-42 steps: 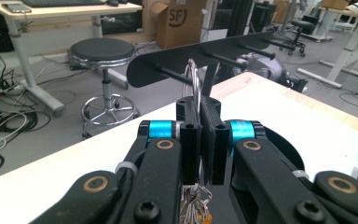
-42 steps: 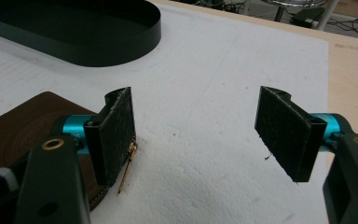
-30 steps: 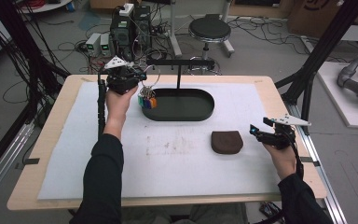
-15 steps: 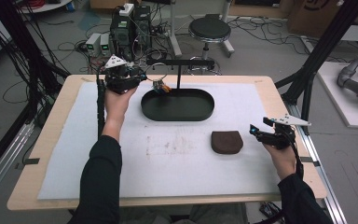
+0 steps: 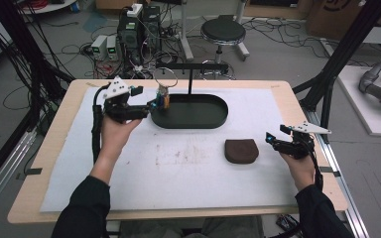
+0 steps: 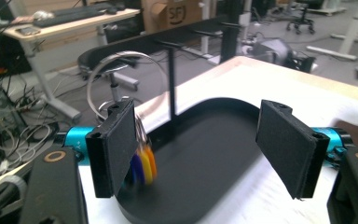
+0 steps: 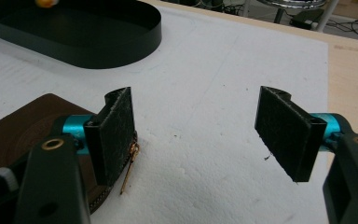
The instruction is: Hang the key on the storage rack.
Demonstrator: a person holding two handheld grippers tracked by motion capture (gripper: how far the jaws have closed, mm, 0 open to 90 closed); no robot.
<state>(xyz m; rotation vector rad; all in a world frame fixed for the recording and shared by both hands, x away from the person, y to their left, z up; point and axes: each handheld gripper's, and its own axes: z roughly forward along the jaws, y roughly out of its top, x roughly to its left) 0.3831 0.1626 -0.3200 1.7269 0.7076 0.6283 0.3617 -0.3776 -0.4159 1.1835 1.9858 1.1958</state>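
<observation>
A thin wire key ring (image 5: 164,78) with glossy coloured tags (image 6: 143,165) hangs over the matte oval black tray (image 5: 213,121). The left claw (image 5: 152,105) has just been opening and stands wide beside the ring. The right claw (image 5: 269,140) gapes empty near the rounded brown leather pouch (image 5: 241,150).

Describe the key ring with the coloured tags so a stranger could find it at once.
Start at the black oval tray on the white mat. At the tray's left end, beside the left gripper, sits the key ring: a thin wire hoop with yellow, orange and blue tags. Nothing else on the table is that colourful; the brown pouch is plain.
</observation>
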